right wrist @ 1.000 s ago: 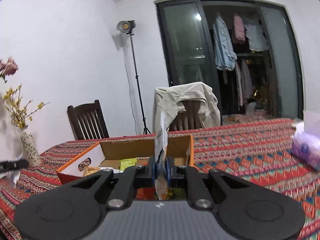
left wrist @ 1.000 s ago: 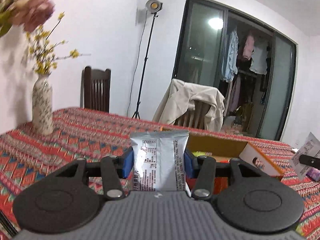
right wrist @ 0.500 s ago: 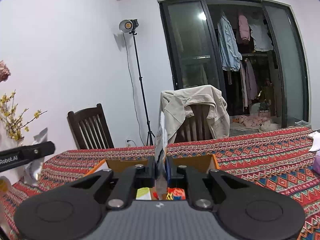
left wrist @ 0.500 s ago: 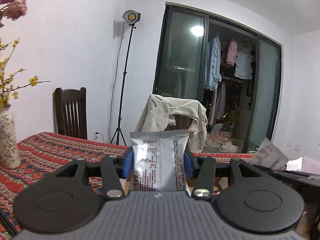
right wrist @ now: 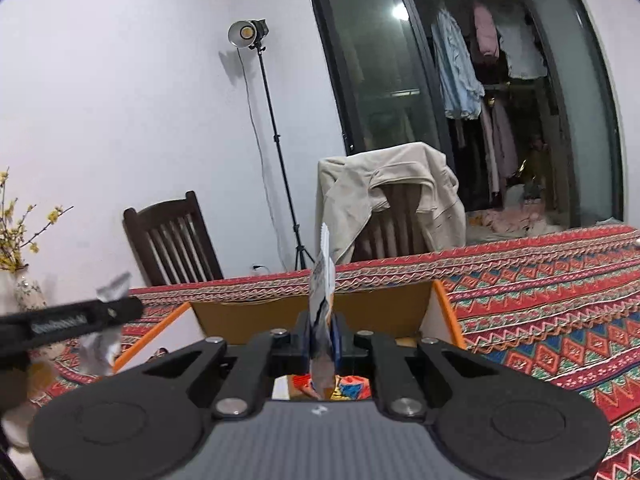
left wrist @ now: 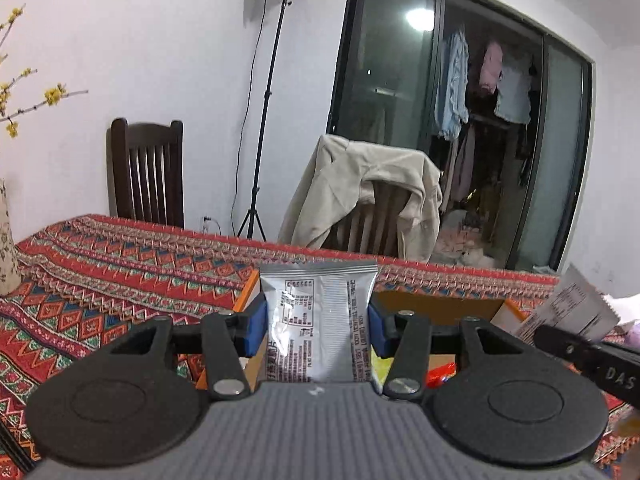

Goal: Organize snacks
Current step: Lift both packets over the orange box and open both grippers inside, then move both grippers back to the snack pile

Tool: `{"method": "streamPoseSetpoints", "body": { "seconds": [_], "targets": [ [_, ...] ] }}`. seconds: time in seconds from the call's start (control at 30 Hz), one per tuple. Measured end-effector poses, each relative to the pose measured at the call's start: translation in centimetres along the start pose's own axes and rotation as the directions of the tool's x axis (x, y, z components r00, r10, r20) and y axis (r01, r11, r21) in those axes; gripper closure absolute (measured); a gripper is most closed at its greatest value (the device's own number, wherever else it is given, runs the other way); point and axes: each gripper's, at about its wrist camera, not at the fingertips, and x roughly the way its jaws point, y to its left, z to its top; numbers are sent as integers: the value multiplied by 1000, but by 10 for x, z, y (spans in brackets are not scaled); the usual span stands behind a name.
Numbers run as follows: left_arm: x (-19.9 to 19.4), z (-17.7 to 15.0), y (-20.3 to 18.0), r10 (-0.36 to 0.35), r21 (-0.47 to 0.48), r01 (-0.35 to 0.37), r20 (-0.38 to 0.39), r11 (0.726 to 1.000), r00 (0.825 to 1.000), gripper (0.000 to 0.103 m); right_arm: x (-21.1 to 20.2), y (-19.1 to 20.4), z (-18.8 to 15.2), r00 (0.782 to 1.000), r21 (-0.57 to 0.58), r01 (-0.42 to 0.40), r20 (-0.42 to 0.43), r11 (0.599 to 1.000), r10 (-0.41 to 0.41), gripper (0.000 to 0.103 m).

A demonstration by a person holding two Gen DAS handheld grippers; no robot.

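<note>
My left gripper (left wrist: pixel 317 326) is shut on a silver snack packet (left wrist: pixel 318 320), held flat-on between its blue pads, above the near left part of an open orange cardboard box (left wrist: pixel 440 310). My right gripper (right wrist: pixel 322 340) is shut on a thin white snack packet (right wrist: pixel 323 300), seen edge-on, held over the same box (right wrist: pixel 446 312). Colourful snacks (right wrist: pixel 348 386) lie inside the box. The right gripper and its packet (left wrist: pixel 572 314) show at the right of the left wrist view; the left gripper's finger (right wrist: pixel 72 320) shows at the left of the right wrist view.
The box stands on a table with a red patterned cloth (left wrist: pixel 120 272). A vase with yellow flowers (right wrist: pixel 16 280) stands at the left. Two chairs (left wrist: pixel 148 176), one draped with a beige jacket (left wrist: pixel 368 188), and a light stand (left wrist: pixel 276 80) are behind the table.
Both grippers have moved in over the box with their packets and tilted down a little. The left view swung right, so the vase slid to the frame edge. Grips are unchanged.
</note>
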Motion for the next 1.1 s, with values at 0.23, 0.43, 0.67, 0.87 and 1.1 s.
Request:
{"method": "streamPoseSetpoints", "body": {
  "seconds": [0.23, 0.43, 0.67, 0.87, 1.1],
  "targets": [
    [1, -10, -2, 34, 26, -33, -3, 999, 999, 23, 5, 4, -6, 998, -28, 43, -36, 999, -44, 89],
    [-9, -12, 2, 51, 2, -51, 56, 999, 997, 0, -1, 5, -9, 997, -38, 69, -18, 997, -70, 3],
    [-7, -8, 2, 78, 4, -78, 38, 997, 996, 0, -9, 9, -9, 998, -56, 66, 8, 996, -66, 0],
    [-19, -7, -5, 63, 17, -64, 56, 998, 996, 0, -11, 8, -8, 997, -42, 73, 7, 996, -73, 0],
    [-26, -8, -7, 58, 17, -60, 79, 998, 995, 0, -16, 10, -8, 997, -49, 74, 19, 996, -73, 0]
  ]
}}
